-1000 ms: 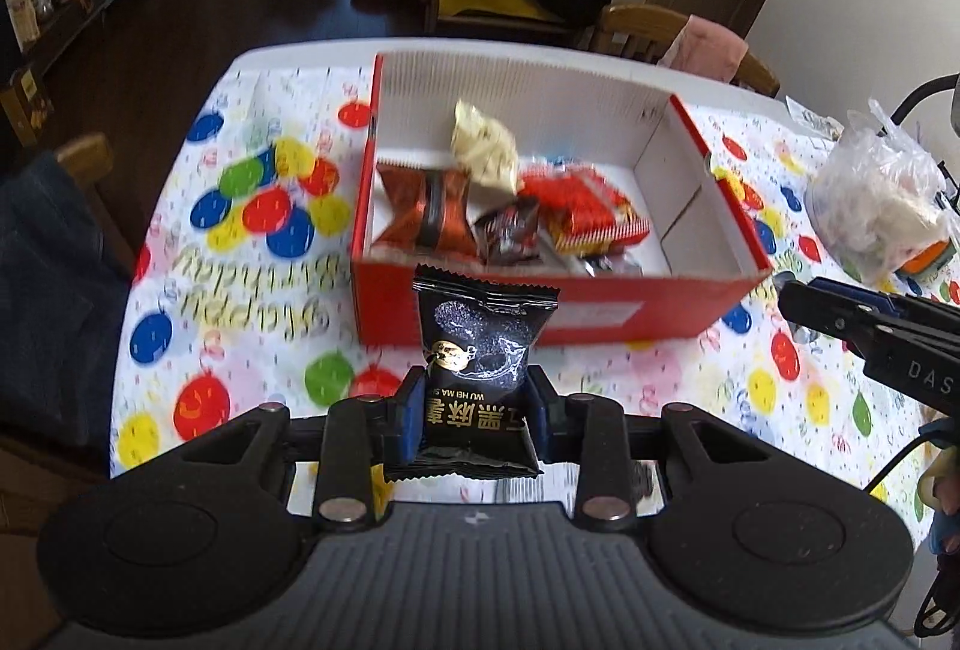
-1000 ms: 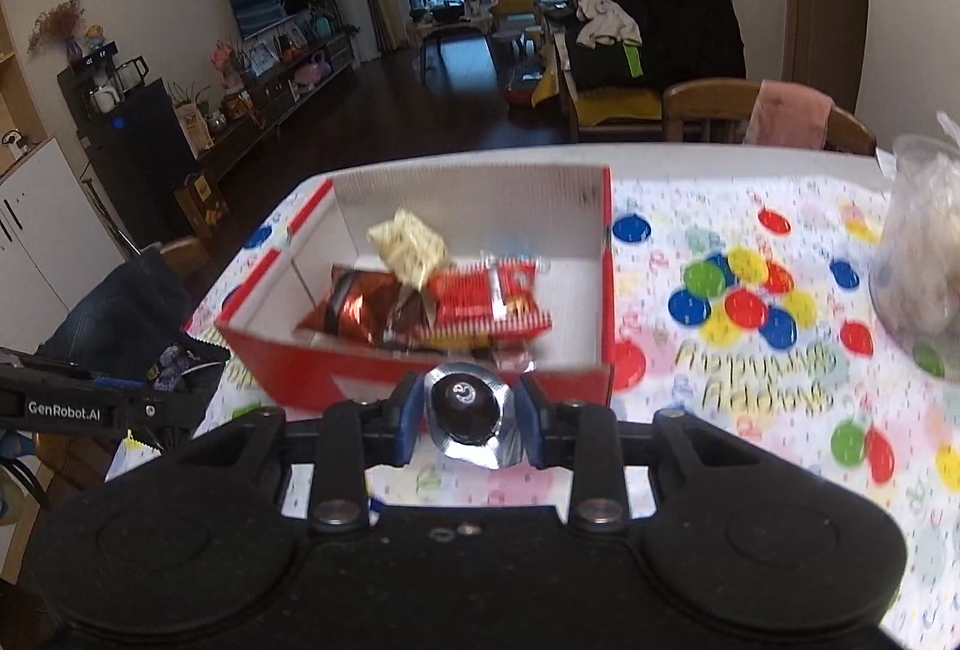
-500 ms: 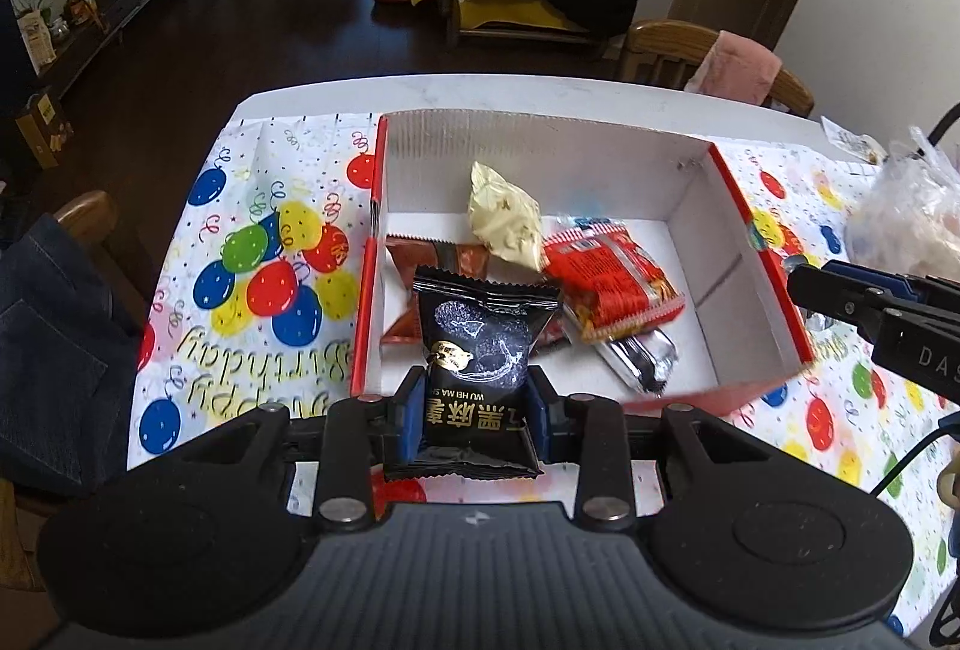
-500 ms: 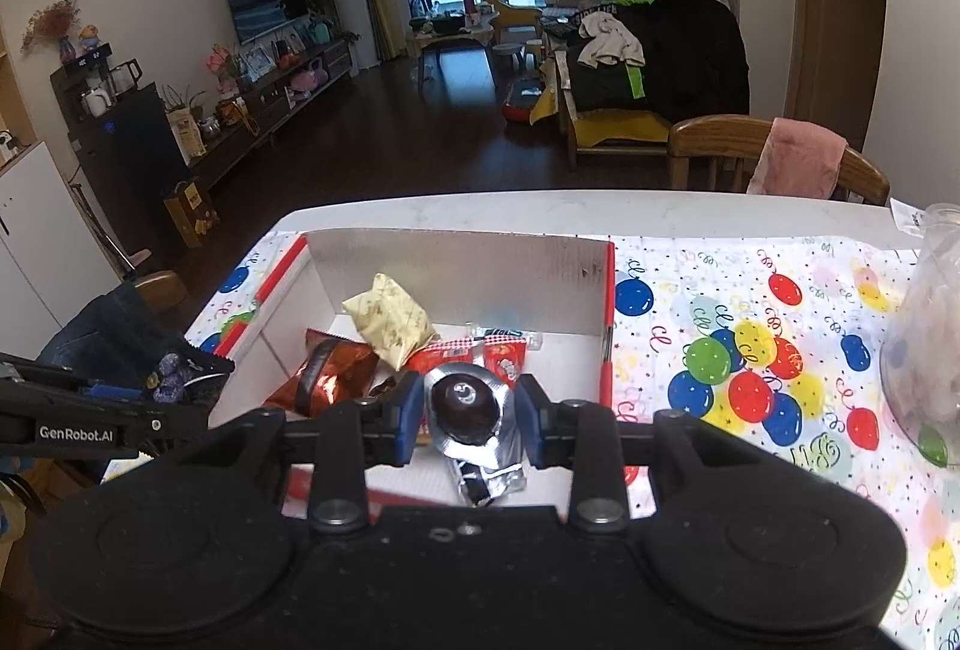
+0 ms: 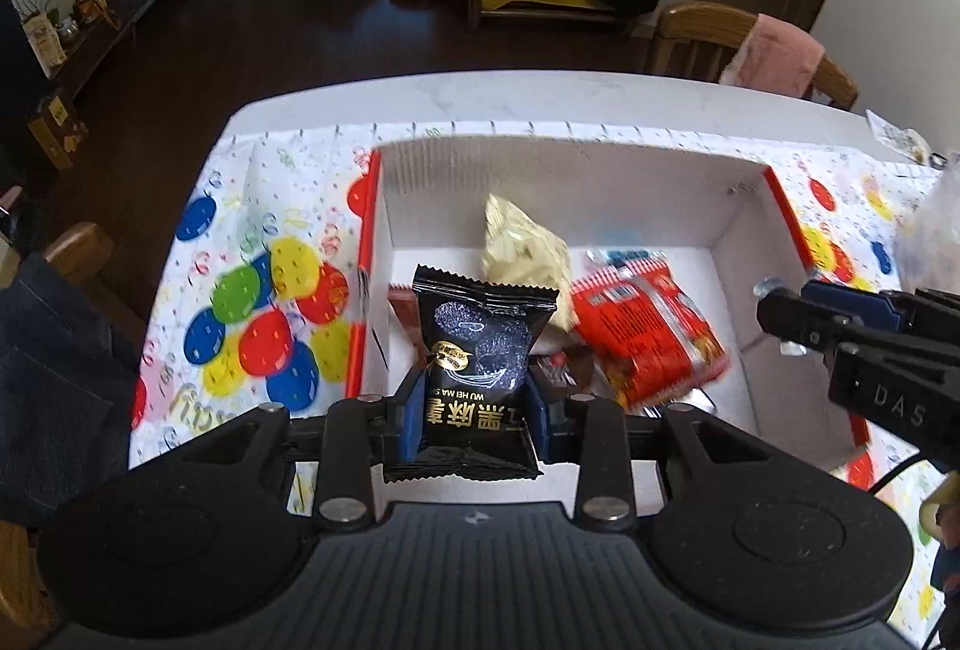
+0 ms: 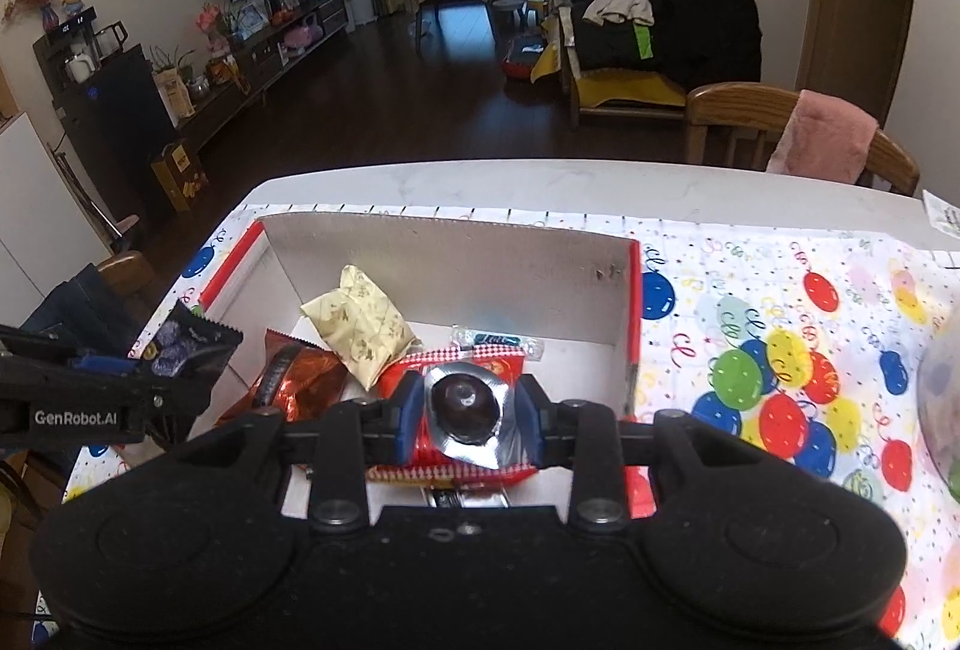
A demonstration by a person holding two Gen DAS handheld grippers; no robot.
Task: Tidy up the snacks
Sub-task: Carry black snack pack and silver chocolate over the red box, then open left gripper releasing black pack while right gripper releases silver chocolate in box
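Left fingers (image 5: 403, 410) clamping black packet (image 5: 480, 350), right fingers (image 6: 405, 413) clamping foil snack (image 6: 465, 410), both over box (image 6: 456, 278)

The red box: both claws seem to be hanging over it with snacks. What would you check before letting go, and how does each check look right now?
1. Left claw pinches the black packet: ok.
2. Right claw pinches the silver-wrapped candy: ok.
3. Black packet is over the open red box: ok.
4. Candy is over the box: ok, above the red packet.
5. Claws are clear of each other: ok, apart.
6. Height above the snacks inside: cannot tell.
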